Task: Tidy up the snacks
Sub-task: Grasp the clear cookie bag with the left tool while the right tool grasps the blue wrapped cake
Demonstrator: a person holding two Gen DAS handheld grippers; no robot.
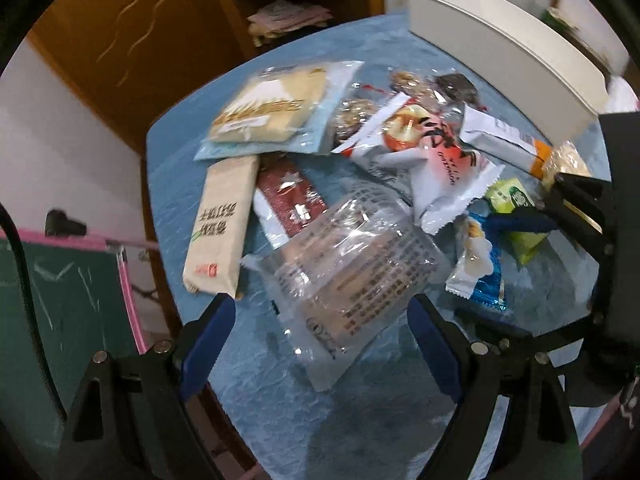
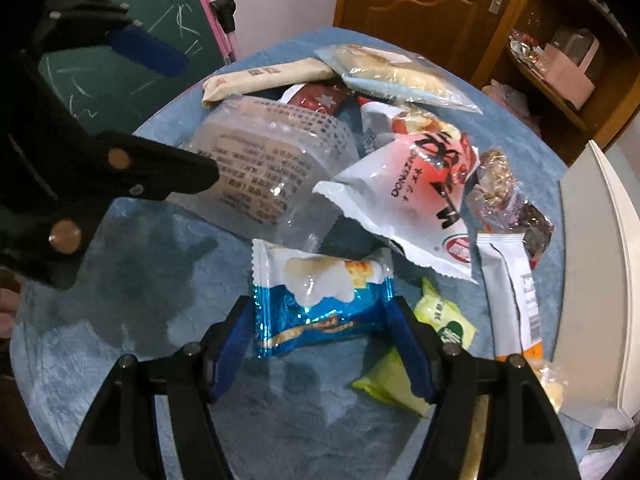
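Snack pile [image 1: 360, 160]: middle of blue tabletop [image 1: 280, 420], bare cloth along the near edge. White bin [image 1: 500, 40]: far right edge. Left gripper [image 1: 320, 340]: fingers wide apart, clear wrapped pack [image 1: 344, 264] between them, untouched. Right gripper [image 2: 320, 344]: fingers astride blue-and-white packet [image 2: 316, 300]; grip or gap, cannot tell. Right view alone: green packet [image 2: 444, 320] beside right finger

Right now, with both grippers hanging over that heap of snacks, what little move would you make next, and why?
Probably close the right gripper on the blue packet. The packet already lies between its blue pads, which flank both sides, and whether they press it yet I cannot tell. The left gripper stands wide open over the clear pack, farther from a grip. The white bin waits alongside.
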